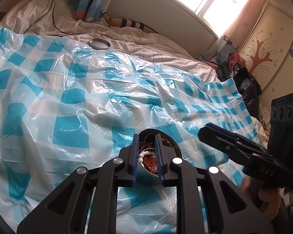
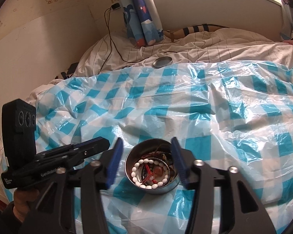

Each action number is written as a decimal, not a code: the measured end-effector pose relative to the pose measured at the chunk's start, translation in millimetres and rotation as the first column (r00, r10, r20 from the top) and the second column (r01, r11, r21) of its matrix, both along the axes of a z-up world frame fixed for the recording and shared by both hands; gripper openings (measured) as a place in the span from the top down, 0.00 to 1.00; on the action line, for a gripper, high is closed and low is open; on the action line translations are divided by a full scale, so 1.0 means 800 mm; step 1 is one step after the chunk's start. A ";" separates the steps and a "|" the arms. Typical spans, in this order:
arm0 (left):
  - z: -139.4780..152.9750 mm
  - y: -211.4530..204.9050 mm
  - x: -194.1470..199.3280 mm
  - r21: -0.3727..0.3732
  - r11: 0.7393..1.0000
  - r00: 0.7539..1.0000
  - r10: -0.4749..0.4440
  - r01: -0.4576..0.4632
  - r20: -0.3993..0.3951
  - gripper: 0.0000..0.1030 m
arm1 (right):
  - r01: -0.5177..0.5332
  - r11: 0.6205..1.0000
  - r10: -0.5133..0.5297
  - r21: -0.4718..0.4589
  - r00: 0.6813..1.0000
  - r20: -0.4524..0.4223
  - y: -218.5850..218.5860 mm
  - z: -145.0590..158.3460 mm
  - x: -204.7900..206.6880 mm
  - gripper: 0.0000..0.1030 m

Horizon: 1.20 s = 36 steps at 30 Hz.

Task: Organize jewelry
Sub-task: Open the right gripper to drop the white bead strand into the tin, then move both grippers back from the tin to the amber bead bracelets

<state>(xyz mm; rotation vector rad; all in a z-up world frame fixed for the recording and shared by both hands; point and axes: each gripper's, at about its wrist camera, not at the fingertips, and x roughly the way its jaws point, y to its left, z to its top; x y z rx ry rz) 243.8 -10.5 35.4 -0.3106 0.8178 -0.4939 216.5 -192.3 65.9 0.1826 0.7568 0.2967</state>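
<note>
A round metal tin [image 2: 159, 191] sits on the blue-and-white checked plastic sheet [image 2: 214, 117]. It holds a white bead bracelet [image 2: 134, 172], red cord pieces [image 2: 153, 179] and other tangled jewellery. My right gripper [image 2: 146, 139] hovers over it, open wide, its blue pads [image 2: 115, 161] on either side of the tin and clear of it. My left gripper [image 1: 147, 136] has only a narrow gap between its pads and holds nothing; the tin [image 1: 174, 143] and beads [image 1: 144, 154] show through that gap. From the right wrist view the left gripper [image 2: 105, 142] lies just left of the tin.
The tin's lid [image 2: 162, 62] lies upside down at the sheet's far edge on the striped bedding [image 2: 205, 46]. A black cable [image 2: 109, 44] runs across the bed's far left. Dark clothes [image 1: 246, 85] pile up beside a wardrobe [image 1: 273, 44]. A person's hand [image 2: 23, 200] holds the left gripper.
</note>
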 end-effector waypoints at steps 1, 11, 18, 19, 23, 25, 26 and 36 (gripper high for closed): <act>0.000 0.000 0.000 -0.001 1.000 1.000 0.000 0.000 0.000 0.82 | 0.010 1.000 -0.009 -0.017 1.000 0.010 0.000 0.003 -0.002 0.39; -0.001 0.000 0.000 -0.001 1.000 1.000 0.000 0.000 -0.002 0.73 | 0.060 0.994 -0.056 -0.094 0.998 0.040 -0.001 0.027 -0.008 0.24; -0.001 0.000 0.000 -0.002 1.000 1.000 0.000 0.000 -0.002 0.69 | 0.080 0.991 -0.072 -0.103 0.994 0.078 -0.006 0.051 -0.018 0.19; -0.001 0.000 0.000 -0.002 1.000 1.000 0.000 0.000 -0.001 0.69 | 0.080 0.992 -0.073 -0.102 0.994 0.078 -0.007 0.052 -0.018 0.19; -0.001 -0.001 0.000 -0.003 1.000 1.000 0.000 0.000 -0.003 0.66 | 0.090 0.991 -0.082 -0.102 0.994 0.073 -0.010 0.057 -0.019 0.19; -0.002 0.000 0.000 -0.002 1.000 1.000 0.000 0.000 -0.003 0.64 | 0.092 0.991 -0.085 -0.100 0.994 0.072 -0.012 0.059 -0.019 0.18; -0.002 0.000 0.000 -0.002 1.000 1.000 0.000 0.000 -0.003 0.63 | 0.092 0.991 -0.085 -0.101 0.994 0.074 -0.012 0.059 -0.019 0.18; -0.002 0.000 0.001 -0.001 1.000 1.000 -0.001 0.001 -0.006 0.53 | 0.107 0.987 -0.098 -0.122 0.992 0.080 -0.016 0.063 -0.021 0.17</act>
